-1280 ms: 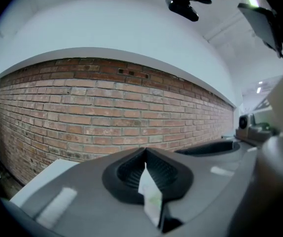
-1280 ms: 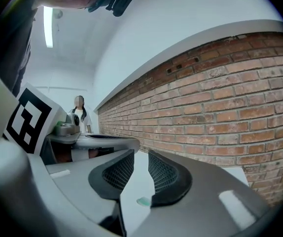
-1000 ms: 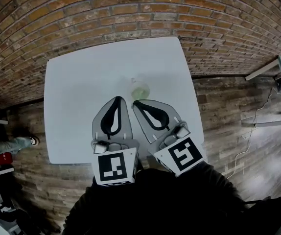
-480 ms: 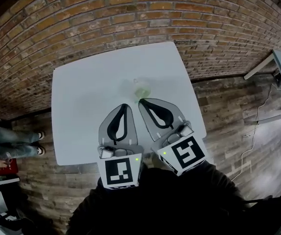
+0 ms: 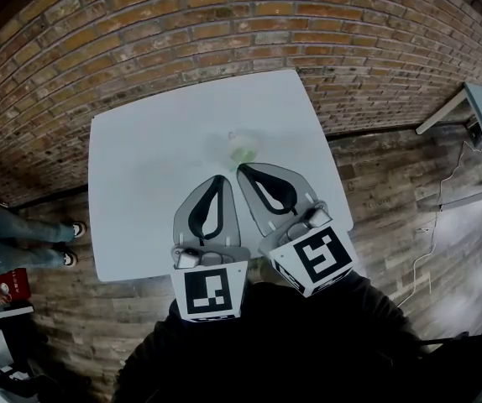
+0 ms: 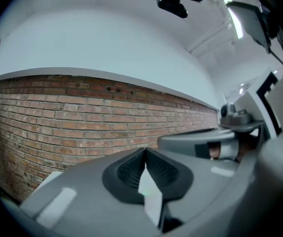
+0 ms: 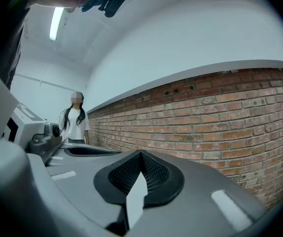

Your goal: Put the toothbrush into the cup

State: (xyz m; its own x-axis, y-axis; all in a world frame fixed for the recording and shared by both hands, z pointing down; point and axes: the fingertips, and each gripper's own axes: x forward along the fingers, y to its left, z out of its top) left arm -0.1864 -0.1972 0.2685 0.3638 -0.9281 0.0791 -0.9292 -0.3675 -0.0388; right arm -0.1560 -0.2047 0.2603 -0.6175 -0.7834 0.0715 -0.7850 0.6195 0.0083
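Head view | left gripper (image 5: 215,180) jaws together, empty | right gripper (image 5: 242,171) jaws together, empty | cup (image 5: 243,148) on table (image 5: 140,166)

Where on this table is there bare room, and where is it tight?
The white table is bare left of the cup out to its left edge, and behind the cup toward the brick wall. A narrower strip lies right of the cup. Tight spot: near middle, where the shut left claw and right claw reach toward the cup.
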